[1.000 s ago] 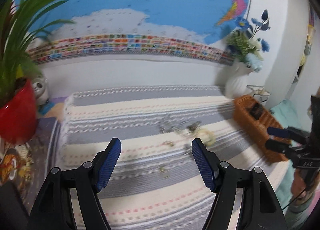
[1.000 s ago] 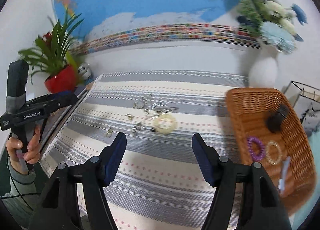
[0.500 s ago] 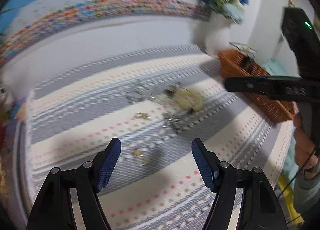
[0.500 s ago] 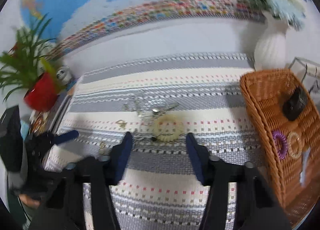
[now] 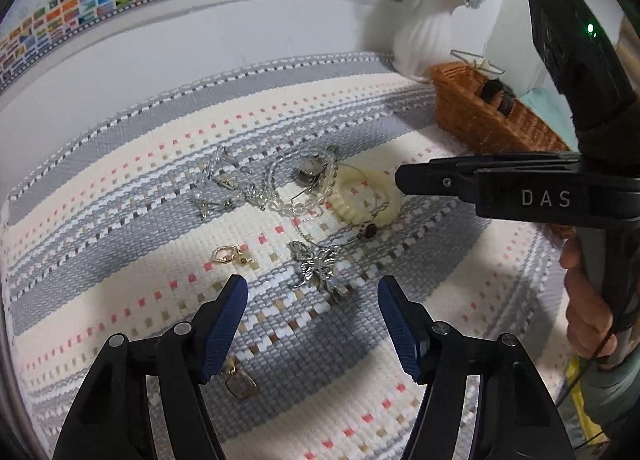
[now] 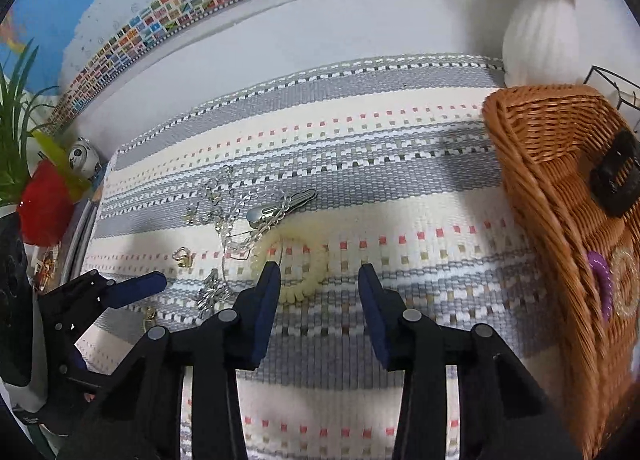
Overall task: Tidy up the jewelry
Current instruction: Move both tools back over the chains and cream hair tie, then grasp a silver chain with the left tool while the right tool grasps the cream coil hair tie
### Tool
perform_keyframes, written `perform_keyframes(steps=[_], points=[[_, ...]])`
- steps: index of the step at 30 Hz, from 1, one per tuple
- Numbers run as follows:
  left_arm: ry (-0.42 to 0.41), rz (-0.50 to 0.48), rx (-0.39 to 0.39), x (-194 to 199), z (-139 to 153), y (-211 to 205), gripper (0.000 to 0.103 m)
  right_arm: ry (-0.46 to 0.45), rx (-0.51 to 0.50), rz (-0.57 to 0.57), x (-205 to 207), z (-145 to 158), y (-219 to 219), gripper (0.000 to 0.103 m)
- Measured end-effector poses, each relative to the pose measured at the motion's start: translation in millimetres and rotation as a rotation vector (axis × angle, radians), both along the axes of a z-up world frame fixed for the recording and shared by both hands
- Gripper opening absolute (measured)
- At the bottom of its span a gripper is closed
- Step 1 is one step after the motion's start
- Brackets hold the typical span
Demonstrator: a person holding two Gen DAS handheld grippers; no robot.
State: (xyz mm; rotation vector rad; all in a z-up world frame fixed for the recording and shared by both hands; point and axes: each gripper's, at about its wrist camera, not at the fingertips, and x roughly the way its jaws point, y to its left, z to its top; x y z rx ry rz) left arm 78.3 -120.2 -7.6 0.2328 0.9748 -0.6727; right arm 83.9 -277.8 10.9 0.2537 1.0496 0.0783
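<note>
Loose jewelry lies on a striped woven mat [image 5: 120,188]. A cream beaded bracelet [image 5: 362,196] lies in the middle, also in the right wrist view [image 6: 298,260]. A silver butterfly brooch [image 5: 316,264] lies just ahead of my open, empty left gripper [image 5: 312,314]. Clear bead chains [image 5: 256,180] and a small gold earring [image 5: 226,254] lie beyond. My right gripper [image 6: 318,300] is open and empty, its left finger over the bracelet's near edge. A wicker basket [image 6: 532,164] at the right holds a purple ring [image 6: 598,280], a pale ring and a black clip.
A white vase [image 6: 540,20] with flowers stands behind the basket. A red pot [image 6: 42,212] with a green plant and a small panda figure [image 6: 82,158] stand left of the mat. A gold pendant [image 5: 240,382] lies under my left gripper's left finger.
Both grippers have come down and forward close over the jewelry. The left one turned right toward the pile. The right one's fingers now stand at the bracelet and a little narrower.
</note>
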Motion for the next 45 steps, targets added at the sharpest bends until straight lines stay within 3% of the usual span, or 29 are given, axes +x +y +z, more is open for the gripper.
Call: perform_keyframes(steps=[9,14,15,17,18,19,28,31,34,40,45], points=[[0.007,0.01,0.007,9.2,-7.1,-4.2,0.069,-0.012,-0.051,0.042,12.4,-10.2,12.0,0.04],[-0.034,-0.001,0.058,5.4,-9.9,-18.1,0.069,-0.011,-0.085,0.059,17.8,-16.8,20.1,0.04],[-0.043,-0.002,0.066,4.7,-10.3,-20.7,0.065,-0.008,-0.091,0.06,18.4,-19.0,21.5,0.038],[-0.054,-0.017,0.061,3.1,-9.1,-23.8,0.049,-0.019,-0.125,0.068,18.2,-19.4,25.7,0.036],[-0.057,-0.024,0.056,2.6,-8.1,-25.2,0.033,-0.023,-0.148,0.069,18.1,-19.5,28.3,0.03],[-0.057,-0.027,0.055,2.3,-7.3,-26.2,0.032,-0.027,-0.17,0.071,17.7,-19.8,30.3,0.018],[-0.054,-0.024,-0.022,-4.0,-2.4,-7.2,0.031,-0.019,-0.092,0.081,4.4,-16.6,16.3,0.013],[-0.065,-0.033,-0.062,-11.1,3.5,2.0,0.031,-0.03,-0.151,0.059,-5.6,-11.1,14.7,0.013],[-0.063,-0.04,-0.087,-13.7,6.7,7.7,0.031,-0.047,-0.282,0.024,-17.7,-3.0,15.0,0.013],[-0.064,-0.058,-0.102,-18.3,11.3,9.2,0.031,-0.168,-0.415,0.011,-48.9,25.4,29.3,0.011],[-0.062,-0.06,-0.125,-20.8,14.0,10.6,0.031,-0.162,-0.326,0.027,-55.6,30.9,26.7,0.008]])
